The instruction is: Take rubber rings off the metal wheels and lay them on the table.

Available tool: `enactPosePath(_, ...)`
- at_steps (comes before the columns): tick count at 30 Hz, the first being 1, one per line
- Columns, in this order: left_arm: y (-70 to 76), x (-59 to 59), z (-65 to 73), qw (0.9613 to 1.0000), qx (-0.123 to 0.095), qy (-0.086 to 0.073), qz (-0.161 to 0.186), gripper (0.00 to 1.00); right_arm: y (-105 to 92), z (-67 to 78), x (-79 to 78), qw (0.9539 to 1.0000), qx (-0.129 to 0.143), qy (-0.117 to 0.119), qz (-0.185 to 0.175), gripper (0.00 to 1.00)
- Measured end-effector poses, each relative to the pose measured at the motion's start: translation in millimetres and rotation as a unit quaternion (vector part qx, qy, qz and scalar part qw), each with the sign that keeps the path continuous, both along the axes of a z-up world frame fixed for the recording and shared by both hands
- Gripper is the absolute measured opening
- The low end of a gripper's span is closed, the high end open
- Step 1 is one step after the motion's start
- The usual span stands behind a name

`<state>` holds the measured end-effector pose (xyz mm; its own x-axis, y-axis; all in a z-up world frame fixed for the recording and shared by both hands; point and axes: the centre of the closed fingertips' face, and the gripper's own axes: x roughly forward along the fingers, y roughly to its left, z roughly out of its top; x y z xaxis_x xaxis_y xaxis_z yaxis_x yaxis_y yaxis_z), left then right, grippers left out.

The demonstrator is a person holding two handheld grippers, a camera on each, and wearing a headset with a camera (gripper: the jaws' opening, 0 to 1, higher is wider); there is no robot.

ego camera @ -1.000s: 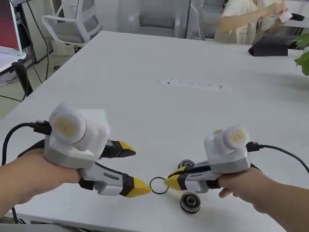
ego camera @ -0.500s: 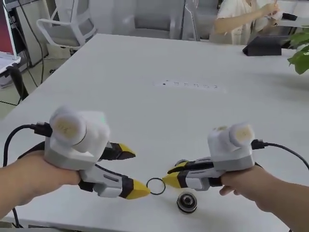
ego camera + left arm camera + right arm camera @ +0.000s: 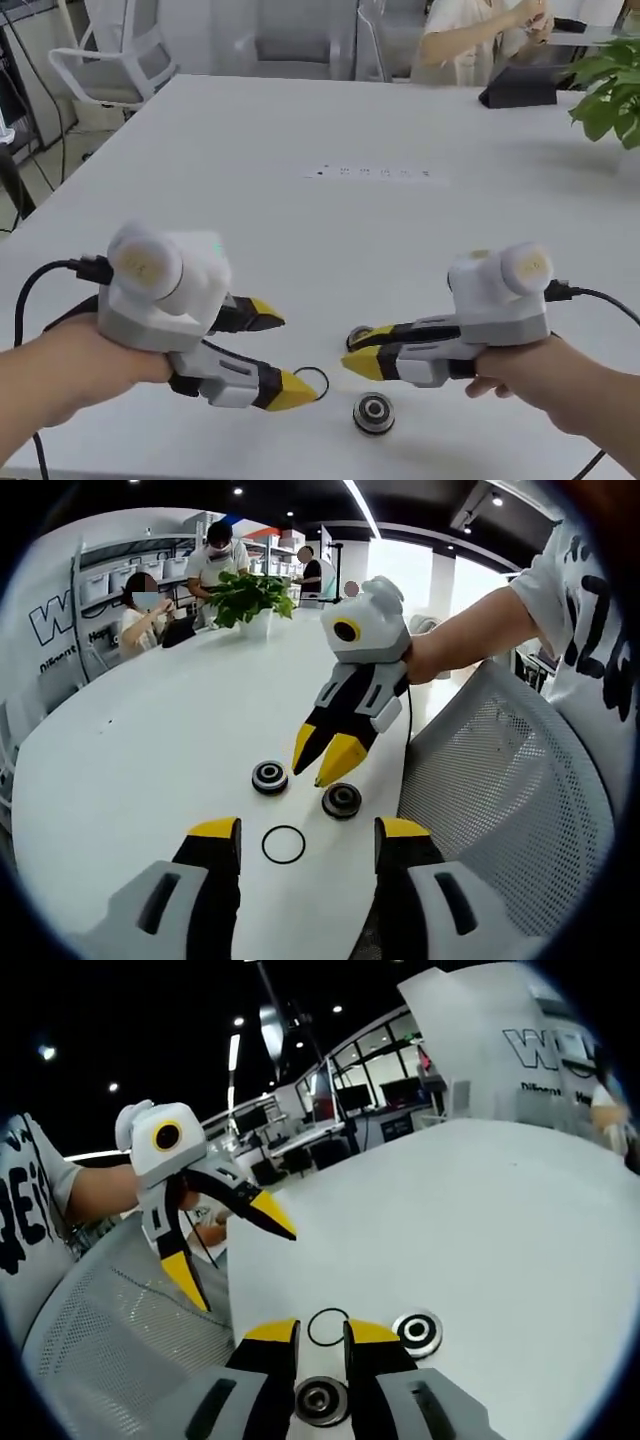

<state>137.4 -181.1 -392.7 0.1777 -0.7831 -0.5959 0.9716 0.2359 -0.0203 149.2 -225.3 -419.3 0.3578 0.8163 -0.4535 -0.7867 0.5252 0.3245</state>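
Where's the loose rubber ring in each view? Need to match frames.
Head view: rubber ring low centre, at the lower tip of the left tongs.
Left gripper view: low centre, between that view's own tips.
Right gripper view: low centre, just ahead of the right tongs.
Shared landmark: the metal wheel near the ring.

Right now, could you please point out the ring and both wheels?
ring (image 3: 284,863), left gripper view, lower edge of its band.
near wheel (image 3: 373,412), head view, its hub.
far wheel (image 3: 269,777), left gripper view, its hub.
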Motion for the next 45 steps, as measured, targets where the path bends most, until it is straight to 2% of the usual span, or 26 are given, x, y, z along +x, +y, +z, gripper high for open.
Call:
enactPosePath(8,-9.8,-2.4,-0.6,0.9999,0.002,0.001,-0.012,0.5,-15.2,4.6,-4.7,0.9998,0.01,-0.008,-0.018,0.15)
enactPosePath(19,-23.1,-2.3,0.3,0.9998,-0.002,0.004,-0.02,0.49,-31.0,2.7,-12.3,0.9995,0.008,-0.009,-0.03,0.15)
enactPosePath(32,-34.3,-9.9,-12.6,0.9993,0.007,0.012,-0.036,0.48,-42.3,-5.8,-26.6,0.9993,0.005,-0.008,-0.037,0.16)
enactPosePath(45,-44.0,-18.1,-30.7,0.998,0.026,0.02,-0.053,0.43,-49.6,-13.9,-35.5,0.9994,-0.004,-0.015,-0.032,0.21)
